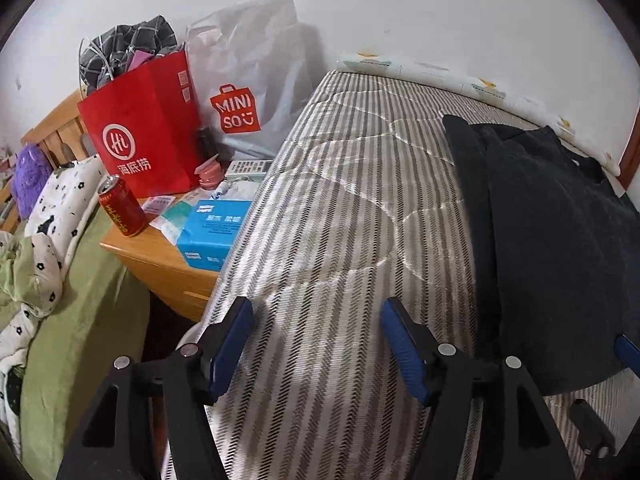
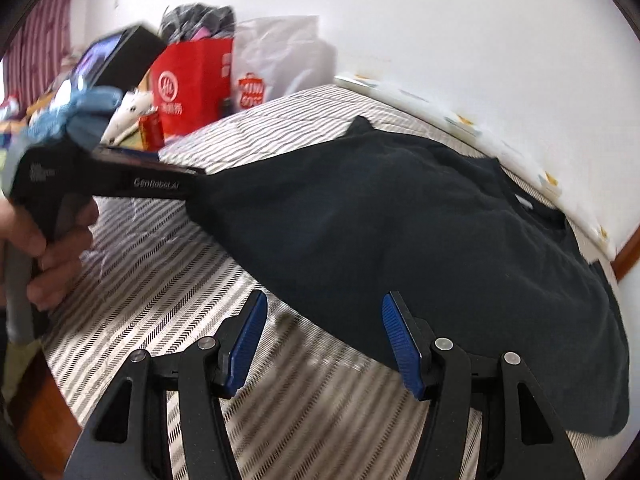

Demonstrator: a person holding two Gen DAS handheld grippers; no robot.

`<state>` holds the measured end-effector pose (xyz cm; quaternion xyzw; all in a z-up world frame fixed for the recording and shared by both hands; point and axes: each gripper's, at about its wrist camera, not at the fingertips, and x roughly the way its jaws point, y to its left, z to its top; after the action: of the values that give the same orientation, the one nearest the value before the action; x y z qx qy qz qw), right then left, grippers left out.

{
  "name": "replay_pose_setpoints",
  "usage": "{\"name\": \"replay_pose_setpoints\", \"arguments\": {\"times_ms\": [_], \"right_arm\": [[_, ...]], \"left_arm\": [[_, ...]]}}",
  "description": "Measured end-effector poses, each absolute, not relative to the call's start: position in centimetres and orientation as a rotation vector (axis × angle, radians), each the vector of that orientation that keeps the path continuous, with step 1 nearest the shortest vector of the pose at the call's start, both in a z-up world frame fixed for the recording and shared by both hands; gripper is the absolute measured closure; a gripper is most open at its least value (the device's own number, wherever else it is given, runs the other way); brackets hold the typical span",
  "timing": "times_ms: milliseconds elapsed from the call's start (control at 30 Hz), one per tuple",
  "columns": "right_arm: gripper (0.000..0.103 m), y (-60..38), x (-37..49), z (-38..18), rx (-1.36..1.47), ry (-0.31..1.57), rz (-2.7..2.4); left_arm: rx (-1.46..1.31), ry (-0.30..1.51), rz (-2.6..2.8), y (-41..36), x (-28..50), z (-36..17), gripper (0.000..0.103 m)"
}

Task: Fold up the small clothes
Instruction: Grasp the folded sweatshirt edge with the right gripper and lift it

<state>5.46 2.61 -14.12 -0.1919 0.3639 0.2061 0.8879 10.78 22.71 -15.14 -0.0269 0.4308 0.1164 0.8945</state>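
A black garment lies spread on the striped mattress, collar toward the wall. My left gripper hovers open over bare mattress just left of the garment's edge, with nothing between its blue pads. In the right wrist view the garment fills the centre. My right gripper is open at its near hem, the right pad over the cloth and not pressing it. A hand holds the left gripper's black handle, whose tip meets the garment's left corner.
A wooden nightstand left of the mattress carries a red paper bag, a white Miniso bag, a red can, a blue tissue pack and a remote. Green bedding lies further left. A white wall borders the mattress.
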Motion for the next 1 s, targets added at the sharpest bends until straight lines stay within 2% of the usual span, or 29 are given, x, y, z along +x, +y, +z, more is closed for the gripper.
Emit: {"name": "replay_pose_setpoints", "arguments": {"times_ms": [133, 267, 433, 467, 500, 567, 633, 767, 900, 1000], "right_arm": [[0.043, 4.4, 6.2, -15.1, -0.48, 0.733, 0.402], [0.037, 5.8, 7.1, -15.1, -0.55, 0.701, 0.382], [0.039, 7.4, 8.1, -15.2, -0.623, 0.655, 0.367], [0.049, 7.6, 8.4, -15.2, -0.616, 0.655, 0.374], [0.068, 7.7, 8.5, -15.1, -0.604, 0.658, 0.396], [0.082, 7.5, 8.6, -14.6, -0.576, 0.645, 0.442], [0.084, 6.8, 8.9, -13.8, -0.544, 0.637, 0.475], [0.086, 2.3, 10.5, -10.3, -0.302, 0.627, 0.546], [0.087, -3.7, 11.5, -6.7, -0.149, 0.526, 0.424], [0.087, -9.1, 13.0, -5.5, -0.028, 0.541, 0.402]], "left_arm": [[-0.089, 0.893, 0.248, 23.5, 10.4, -15.2, 0.036], [-0.097, 0.895, 0.249, 23.6, 10.3, -15.3, 0.034], [-0.091, 0.898, 0.246, 23.5, 10.3, -15.4, 0.031], [-0.094, 0.898, 0.245, 23.5, 10.3, -15.4, 0.031], [-0.093, 0.898, 0.246, 23.5, 10.3, -15.4, 0.031], [-0.09, 0.896, 0.242, 23.5, 10.2, -15.4, 0.031], [-0.092, 0.897, 0.221, 23.1, 10.2, -15.3, 0.032], [-0.114, 0.907, 0.179, 21.1, 10.6, -14.8, 0.033], [-0.113, 0.869, 0.118, 17.3, 11.3, -13.4, 0.033], [-0.092, 0.833, 0.062, 13.8, 12.2, -12.3, 0.033]]}}
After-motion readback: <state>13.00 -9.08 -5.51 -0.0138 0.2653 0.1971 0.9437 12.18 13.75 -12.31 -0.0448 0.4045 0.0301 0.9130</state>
